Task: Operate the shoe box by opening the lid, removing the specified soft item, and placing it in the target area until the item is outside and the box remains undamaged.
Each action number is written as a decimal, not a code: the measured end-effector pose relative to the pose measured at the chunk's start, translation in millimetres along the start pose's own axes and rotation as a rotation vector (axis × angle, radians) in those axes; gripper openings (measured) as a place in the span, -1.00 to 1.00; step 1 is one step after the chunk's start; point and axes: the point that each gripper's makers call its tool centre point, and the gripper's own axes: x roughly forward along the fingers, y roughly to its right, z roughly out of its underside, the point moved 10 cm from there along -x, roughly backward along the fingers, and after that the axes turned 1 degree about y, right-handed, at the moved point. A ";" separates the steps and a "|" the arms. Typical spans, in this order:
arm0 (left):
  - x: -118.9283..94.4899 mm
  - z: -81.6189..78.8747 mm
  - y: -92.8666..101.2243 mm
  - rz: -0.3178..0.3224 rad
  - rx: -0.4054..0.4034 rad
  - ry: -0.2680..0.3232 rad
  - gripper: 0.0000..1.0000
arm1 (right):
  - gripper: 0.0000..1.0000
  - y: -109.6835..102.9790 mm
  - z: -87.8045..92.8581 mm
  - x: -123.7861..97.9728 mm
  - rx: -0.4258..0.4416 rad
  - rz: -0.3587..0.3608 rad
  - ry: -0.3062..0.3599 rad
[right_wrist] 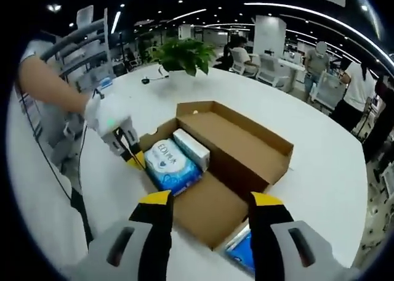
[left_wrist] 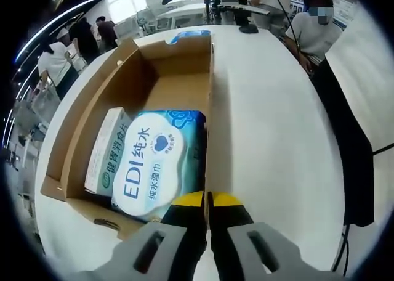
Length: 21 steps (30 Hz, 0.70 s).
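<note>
An open brown cardboard shoe box (left_wrist: 132,77) lies on a white table. At its near end lie a soft blue-and-white wet-wipes pack (left_wrist: 157,164) and a slim white-and-green carton (left_wrist: 108,148). My left gripper (left_wrist: 207,199) is shut on the top edge of the box's side wall, right beside the wipes. In the right gripper view a gloved hand holds that left gripper (right_wrist: 130,150) at the box's (right_wrist: 212,210) far corner, next to the wipes pack (right_wrist: 172,164) and carton (right_wrist: 191,146). My right gripper (right_wrist: 209,202) hovers open over the near, bare part of the box floor.
The lid flap (right_wrist: 246,142) stands open on the box's right side. Another blue-and-white pack (right_wrist: 241,251) lies on the white table (right_wrist: 320,170) at the near end of the box, also seen as the blue pack (left_wrist: 184,36). A potted plant (right_wrist: 181,54) and several people stand around.
</note>
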 end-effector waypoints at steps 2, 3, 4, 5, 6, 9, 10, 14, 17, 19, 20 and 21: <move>0.1 0.0 -0.1 0.000 0.000 0.000 -0.99 | 0.01 1.3 -1.6 2.7 -0.026 -0.012 -0.016; 0.1 0.0 -0.2 0.000 0.000 0.000 -0.99 | 0.02 -0.2 -4.3 3.8 -0.044 -0.036 -0.023; 0.0 -0.2 -0.2 0.000 0.000 0.000 -0.99 | 0.04 -0.7 -5.4 4.5 -0.052 -0.041 -0.029; -0.1 -0.3 -0.2 0.001 0.000 0.000 -0.99 | 0.08 -1.0 -7.6 5.7 -0.124 -0.051 -0.065; -0.2 -0.4 0.0 0.001 0.001 0.000 -0.99 | 0.11 -2.0 -9.3 7.5 -0.164 -0.052 -0.074; -0.2 -0.1 -0.2 0.003 0.000 0.003 -0.99 | 0.12 -7.3 -12.8 16.0 -0.162 -0.079 -0.060; -0.1 -0.3 -0.5 0.004 0.003 0.002 -0.99 | 0.10 -8.5 -13.4 19.0 -0.161 -0.085 -0.055; 0.2 -0.9 -1.0 0.007 -0.005 -0.003 -0.99 | 0.06 -17.6 -16.5 44.1 -0.162 -0.135 -0.048; 0.1 -0.9 0.2 -0.004 -0.003 -0.001 -0.99 | 0.03 -22.4 -18.9 57.5 -0.217 -0.154 -0.066; 0.0 -0.9 -0.1 -0.003 -0.003 -0.002 -0.99 | 0.03 -23.9 -13.2 69.8 -0.250 -0.145 -0.094; 0.0 -0.8 -0.6 -0.001 -0.005 -0.003 -0.99 | 0.03 -23.1 -8.0 72.6 -0.253 -0.123 -0.125; 0.0 -0.7 -0.7 0.000 -0.003 -0.003 -0.99 | 0.02 -24.4 -4.9 75.9 -0.217 -0.127 -0.119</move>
